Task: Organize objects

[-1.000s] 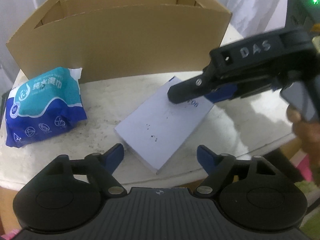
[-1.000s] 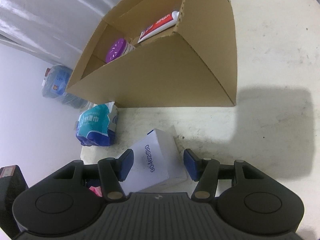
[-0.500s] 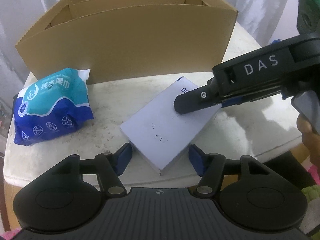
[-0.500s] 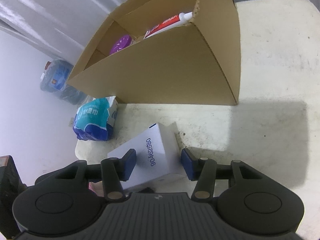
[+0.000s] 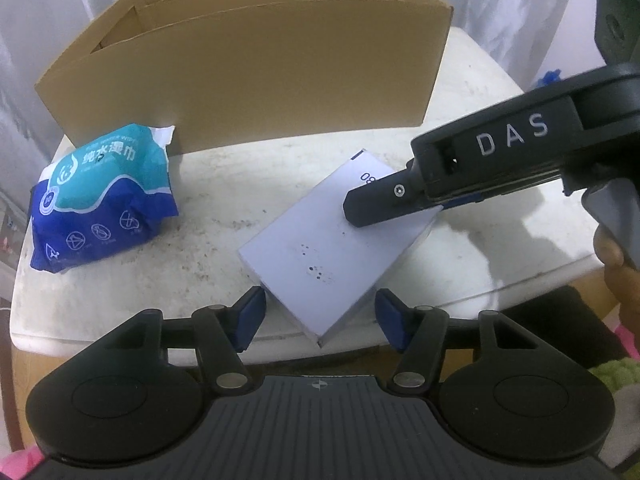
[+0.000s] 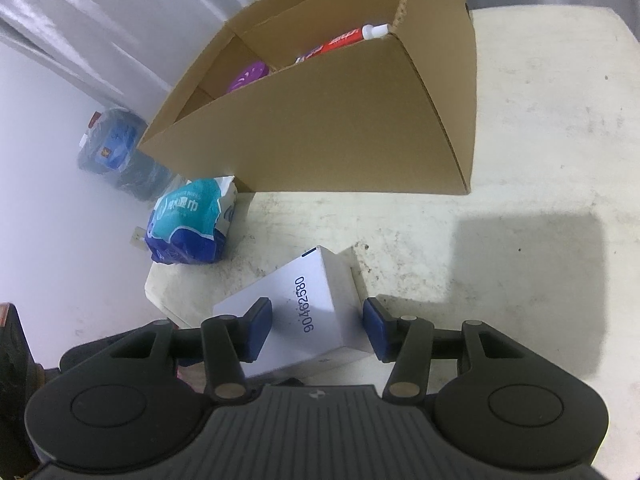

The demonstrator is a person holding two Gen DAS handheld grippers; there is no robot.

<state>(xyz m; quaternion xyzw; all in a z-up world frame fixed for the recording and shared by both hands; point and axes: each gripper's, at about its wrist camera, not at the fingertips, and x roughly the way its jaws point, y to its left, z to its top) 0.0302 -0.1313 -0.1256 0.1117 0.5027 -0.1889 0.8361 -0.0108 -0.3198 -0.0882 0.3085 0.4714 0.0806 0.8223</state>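
The left claw (image 5: 319, 316) points steeply down at the bench (image 5: 208, 216) edge, its blue pads pinching the near end of the white box (image 5: 332, 248). The right claw (image 6: 316, 326) reaches in from the right, angled down, pads spread just beside the box's far end; whether they touch it, I cannot tell. Left on the bench lies a wipes pack (image 5: 100, 196). Behind stands the cardboard carton (image 5: 256, 76).
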